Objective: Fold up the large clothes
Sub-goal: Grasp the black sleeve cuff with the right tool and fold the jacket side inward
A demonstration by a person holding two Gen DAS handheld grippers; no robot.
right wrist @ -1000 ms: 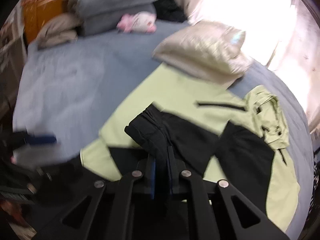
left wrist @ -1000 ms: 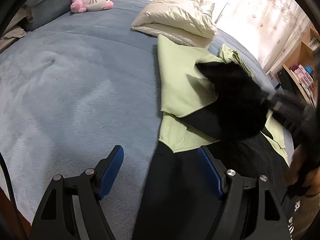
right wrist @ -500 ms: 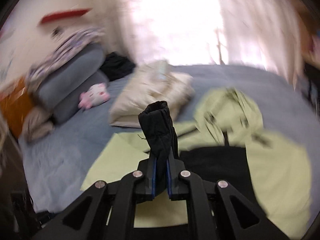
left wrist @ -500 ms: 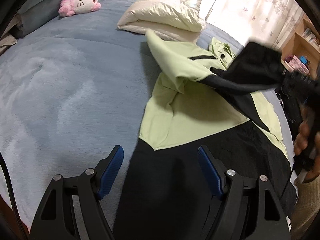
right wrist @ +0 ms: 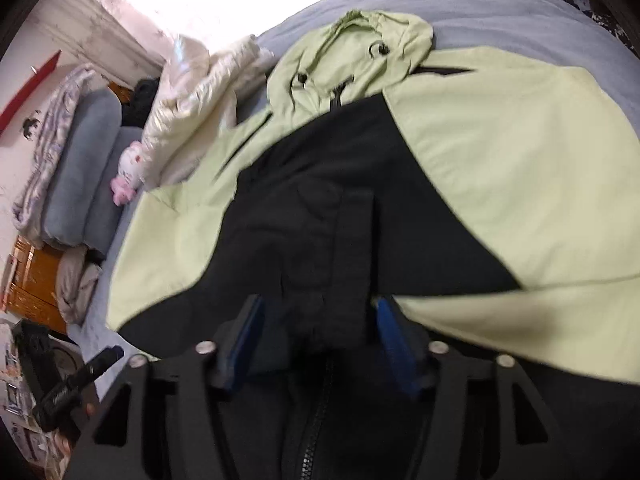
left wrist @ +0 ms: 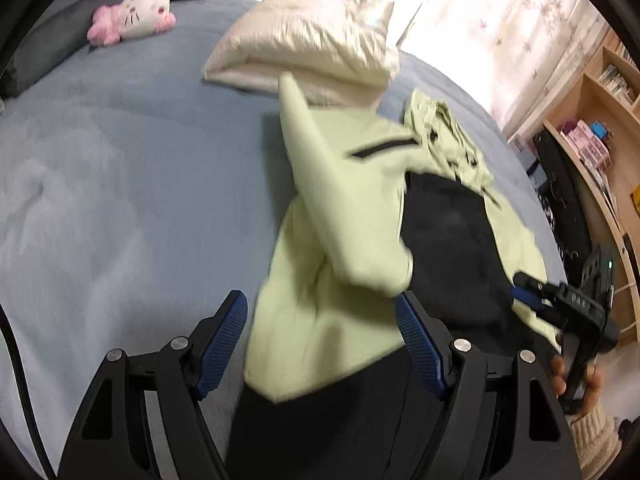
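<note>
Item one: a hooded jacket [right wrist: 500,168], light green with black panels, which lay spread on the grey-blue bed cover [left wrist: 120,184], hood [right wrist: 360,44] toward the window side. We noted its black sleeve [right wrist: 320,240] folded across the chest of the garment, the cuff end lying between the pads of our right gripper [right wrist: 316,344]. The jaws of that gripper were opening, and its blue pads stood clear of the cloth on both sides, so that the sleeve rested on the jacket and was not held. A zip [right wrist: 308,432] ran down the black front just under the gripper's frame.

From the left wrist view we recorded the green shoulder section [left wrist: 348,208] raised in a blurred fold over the body of the jacket. Our left gripper [left wrist: 320,344] hovered over the lower edge of the garment, jaws wide apart, nothing between them; green cloth and black hem showed below the gap.

Item two: a cream padded jacket [left wrist: 312,44], folded, just beyond the green one's shoulder.

Item three: a pink and white plush toy [left wrist: 132,18], farther off near the grey cushions [right wrist: 80,168].

Item four: a wooden shelf unit [left wrist: 600,128] beside the bed, with books and small boxes.

Item five: a curtained window [left wrist: 500,12], strongly lit.
</note>
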